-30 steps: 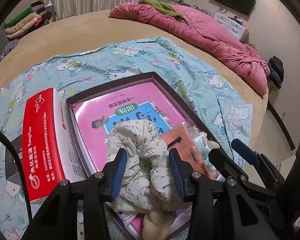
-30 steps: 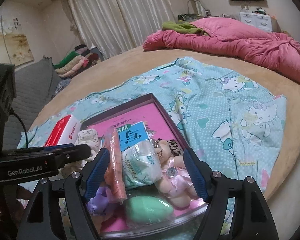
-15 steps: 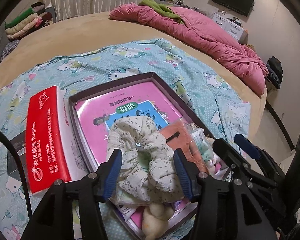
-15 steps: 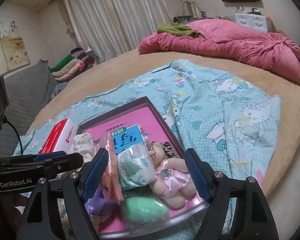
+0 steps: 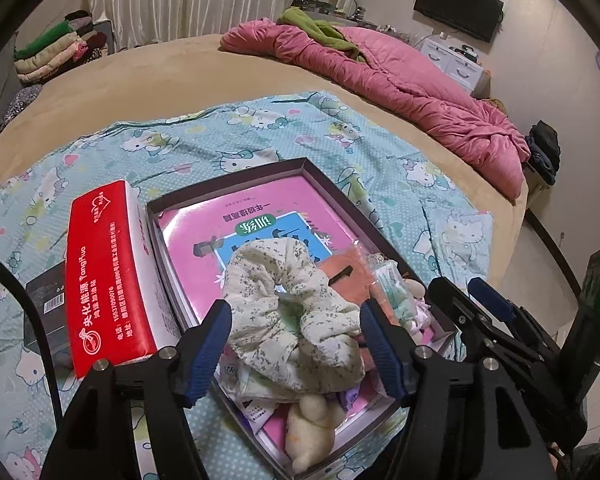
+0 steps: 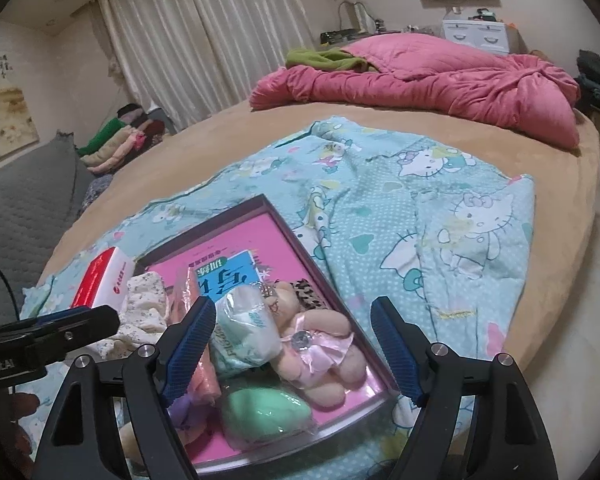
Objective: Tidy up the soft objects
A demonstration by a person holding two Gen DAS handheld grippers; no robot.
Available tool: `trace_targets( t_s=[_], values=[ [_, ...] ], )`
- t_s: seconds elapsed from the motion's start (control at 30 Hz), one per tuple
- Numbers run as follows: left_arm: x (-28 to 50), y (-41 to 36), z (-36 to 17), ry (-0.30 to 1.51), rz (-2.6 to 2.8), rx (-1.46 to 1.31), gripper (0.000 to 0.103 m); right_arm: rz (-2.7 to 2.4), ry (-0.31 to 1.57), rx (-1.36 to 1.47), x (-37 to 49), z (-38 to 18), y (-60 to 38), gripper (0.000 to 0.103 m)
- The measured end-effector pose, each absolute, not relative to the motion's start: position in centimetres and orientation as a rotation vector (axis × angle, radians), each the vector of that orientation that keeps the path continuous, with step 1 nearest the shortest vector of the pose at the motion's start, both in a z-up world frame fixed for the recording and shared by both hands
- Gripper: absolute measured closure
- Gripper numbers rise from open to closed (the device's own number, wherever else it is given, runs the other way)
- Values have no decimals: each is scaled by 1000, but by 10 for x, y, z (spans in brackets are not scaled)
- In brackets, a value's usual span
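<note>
Your left gripper [image 5: 296,348] has its jaws spread wide on either side of the floral scrunchie [image 5: 290,312]; the blue pads sit just off the fabric and grip nothing. The scrunchie lies slumped in the near part of the shallow box [image 5: 384,236], on top of other soft bits, with a cream plush piece [image 5: 310,436] poking out below it at the box's near edge.

Your right gripper [image 6: 294,348] is likewise wide open and empty-handed, hovering over the box's near right corner. Between its jaws you see a wrapped tissue pack [image 6: 246,328] and a small plush bear in a pink dress [image 6: 312,344], with a green egg-shaped sponge [image 6: 266,410] in clear wrap nearest you. An orange item in plastic [image 6: 196,320] lies just left of the tissue pack.

Under all of this, a pink workbook [image 5: 236,224] covers the box's floor. A red and white tissue box [image 5: 108,272] stands touching the box's left wall. The box rests on a blue cartoon-cat sheet [image 6: 440,216] spread over the tan bed [image 5: 172,80]. Farther back, a pink quilt [image 6: 440,76] is heaped across the bed.
</note>
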State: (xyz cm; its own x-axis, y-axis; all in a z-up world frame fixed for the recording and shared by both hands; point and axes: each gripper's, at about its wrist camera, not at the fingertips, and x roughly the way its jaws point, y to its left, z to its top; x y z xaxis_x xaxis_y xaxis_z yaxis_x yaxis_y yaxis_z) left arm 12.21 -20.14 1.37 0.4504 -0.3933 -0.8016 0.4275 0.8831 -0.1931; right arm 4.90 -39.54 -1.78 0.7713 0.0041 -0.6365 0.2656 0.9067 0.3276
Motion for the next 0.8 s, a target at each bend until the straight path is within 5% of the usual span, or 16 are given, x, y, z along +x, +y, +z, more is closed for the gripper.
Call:
trace_targets(
  t_s=[0.47,0.8],
  values=[
    [97,-166,35,949,-461,-5,25,-103,666,396,38,13,-375,21],
    [77,-136,57,902,-400,15,25,-97,488,389,17,82,-355,20]
  ],
)
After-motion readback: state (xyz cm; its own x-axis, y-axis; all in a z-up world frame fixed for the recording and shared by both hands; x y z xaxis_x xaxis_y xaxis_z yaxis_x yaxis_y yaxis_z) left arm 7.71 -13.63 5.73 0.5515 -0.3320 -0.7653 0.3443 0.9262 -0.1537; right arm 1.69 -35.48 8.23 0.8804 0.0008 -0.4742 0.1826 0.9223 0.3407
